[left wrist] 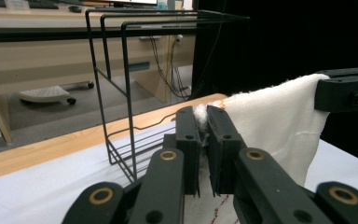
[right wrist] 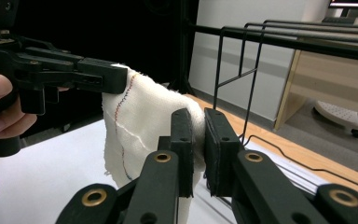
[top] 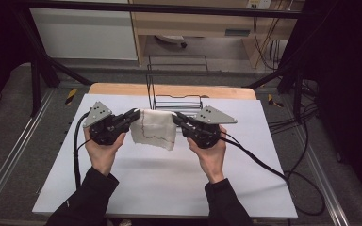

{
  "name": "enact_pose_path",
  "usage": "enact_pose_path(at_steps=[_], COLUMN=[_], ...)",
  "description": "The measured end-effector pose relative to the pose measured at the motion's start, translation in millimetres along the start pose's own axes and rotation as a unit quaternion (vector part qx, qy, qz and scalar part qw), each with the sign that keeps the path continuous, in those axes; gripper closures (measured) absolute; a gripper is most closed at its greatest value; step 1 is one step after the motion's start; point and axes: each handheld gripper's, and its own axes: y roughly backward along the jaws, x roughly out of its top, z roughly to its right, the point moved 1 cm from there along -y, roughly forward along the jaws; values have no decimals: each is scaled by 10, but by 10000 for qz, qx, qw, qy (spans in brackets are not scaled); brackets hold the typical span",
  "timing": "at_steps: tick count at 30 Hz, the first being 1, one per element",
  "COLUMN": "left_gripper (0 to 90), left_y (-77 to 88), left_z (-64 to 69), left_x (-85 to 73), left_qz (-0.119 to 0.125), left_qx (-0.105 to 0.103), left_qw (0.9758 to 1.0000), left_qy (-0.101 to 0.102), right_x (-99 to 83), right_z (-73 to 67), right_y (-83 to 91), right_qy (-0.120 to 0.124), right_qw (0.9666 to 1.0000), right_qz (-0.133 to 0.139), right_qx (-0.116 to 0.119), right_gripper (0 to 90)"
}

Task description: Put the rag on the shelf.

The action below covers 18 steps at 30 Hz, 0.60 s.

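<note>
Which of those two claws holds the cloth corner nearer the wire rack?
The right claw. It pinches the white cloth just in front of the wire rack; the left claw grips the corner off to the rack's side.

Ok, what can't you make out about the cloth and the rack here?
- Cloth corners: pinched inside the left claw and right claw, both claw views.
- Cloth's lower edge: cut off by the bottom of both claw views.
- Wire rack base: high view, hidden behind the cloth.
</note>
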Motion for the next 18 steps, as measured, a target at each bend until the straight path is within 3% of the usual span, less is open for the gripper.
enact_pose_path(at_steps=[18], left_gripper=[840], left_y=[-76], left_z=[4], left_x=[244], left_qz=[421], left_qx=[26], left_qw=[9991], left_qy=[-59], right_x=[176], right_z=[63], right_y=[58], right_qy=[65], right_qw=[9988], right_qz=[468], right_qx=[-125], right_gripper=[832])
